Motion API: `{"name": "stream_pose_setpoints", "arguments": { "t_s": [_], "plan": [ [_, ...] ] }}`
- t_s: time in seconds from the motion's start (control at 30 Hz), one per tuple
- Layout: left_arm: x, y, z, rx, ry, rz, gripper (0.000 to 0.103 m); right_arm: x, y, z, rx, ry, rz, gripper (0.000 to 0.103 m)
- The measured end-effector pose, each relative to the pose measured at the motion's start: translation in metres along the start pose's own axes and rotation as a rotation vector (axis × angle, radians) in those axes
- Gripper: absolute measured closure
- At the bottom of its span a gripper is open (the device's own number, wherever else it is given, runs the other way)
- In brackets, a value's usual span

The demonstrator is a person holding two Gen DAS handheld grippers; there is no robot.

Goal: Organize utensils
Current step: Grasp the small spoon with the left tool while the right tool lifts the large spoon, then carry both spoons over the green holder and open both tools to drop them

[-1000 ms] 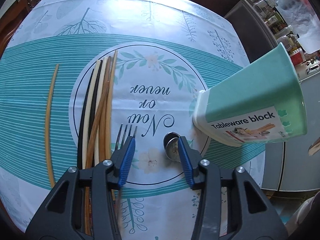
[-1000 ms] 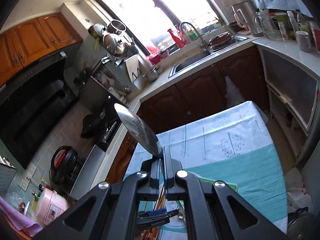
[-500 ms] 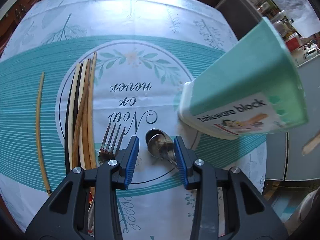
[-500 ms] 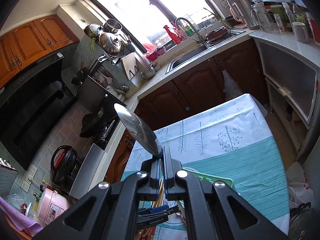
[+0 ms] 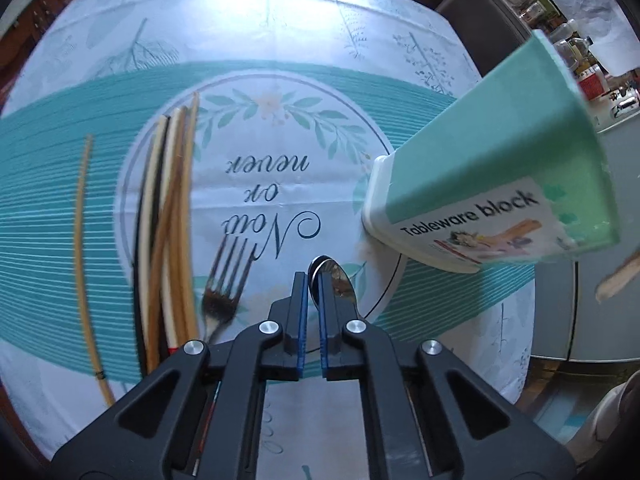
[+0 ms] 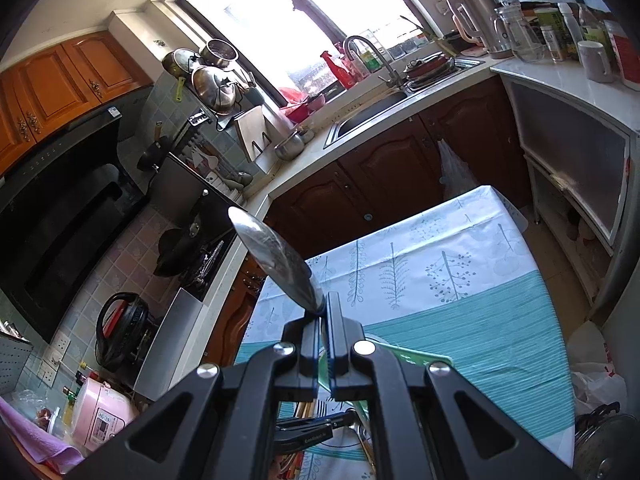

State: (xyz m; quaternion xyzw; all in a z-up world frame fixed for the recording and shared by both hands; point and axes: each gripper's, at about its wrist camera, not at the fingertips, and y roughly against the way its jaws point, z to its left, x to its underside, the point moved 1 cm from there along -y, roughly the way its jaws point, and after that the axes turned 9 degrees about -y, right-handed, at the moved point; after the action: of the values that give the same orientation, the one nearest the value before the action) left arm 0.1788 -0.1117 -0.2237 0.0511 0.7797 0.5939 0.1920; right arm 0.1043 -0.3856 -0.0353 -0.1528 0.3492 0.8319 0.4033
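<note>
On the teal and white tablecloth (image 5: 280,92), my left gripper (image 5: 313,282) points steeply down. Its blue pads are shut on a metal spoon (image 5: 340,284), whose bowl sticks out past the fingertips; a second spoon may lie under it. A fork (image 5: 224,280) lies just to the left, beside a bundle of chopsticks (image 5: 172,220) and one lone chopstick (image 5: 82,240). The mint "Tableware block" holder (image 5: 500,176) stands to the right. My right gripper (image 6: 323,314) is raised above the table and shut on another spoon (image 6: 272,256), bowl up and to the left.
The holder's green rim (image 6: 404,354) shows under the right gripper. Dark wooden cabinets (image 6: 400,168) and a sink counter (image 6: 372,108) lie beyond the table's far edge. A stove (image 6: 188,248) is on the left. A blurred tan stick (image 5: 620,276) crosses the right edge.
The left jaws have gone from wide apart to shut on the spoon, and the left gripper has shifted right over it. The right gripper and its spoon have stayed put.
</note>
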Motion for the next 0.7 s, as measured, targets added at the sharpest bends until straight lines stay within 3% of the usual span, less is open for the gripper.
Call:
{"name": "stream_pose_setpoints", "arguments": {
  "t_s": [0.17,0.43,0.57,0.7],
  "plan": [
    [0.01,0.018,-0.006,-0.022,-0.07,-0.018,0.101,0.001,0.003,0.001,0.009,0.014,-0.013,0.1],
    [0.031,0.011,0.013,-0.017,-0.067,-0.001,0.1,0.004,0.005,0.002,0.003,0.022,-0.009,0.1],
    [0.041,0.023,0.016,-0.035,-0.089,-0.052,0.1,0.008,0.005,0.0,-0.003,0.019,-0.001,0.1],
    [0.048,0.053,0.005,-0.06,-0.129,-0.164,0.101,0.011,0.005,-0.001,0.003,0.019,0.007,0.1]
  ]
}}
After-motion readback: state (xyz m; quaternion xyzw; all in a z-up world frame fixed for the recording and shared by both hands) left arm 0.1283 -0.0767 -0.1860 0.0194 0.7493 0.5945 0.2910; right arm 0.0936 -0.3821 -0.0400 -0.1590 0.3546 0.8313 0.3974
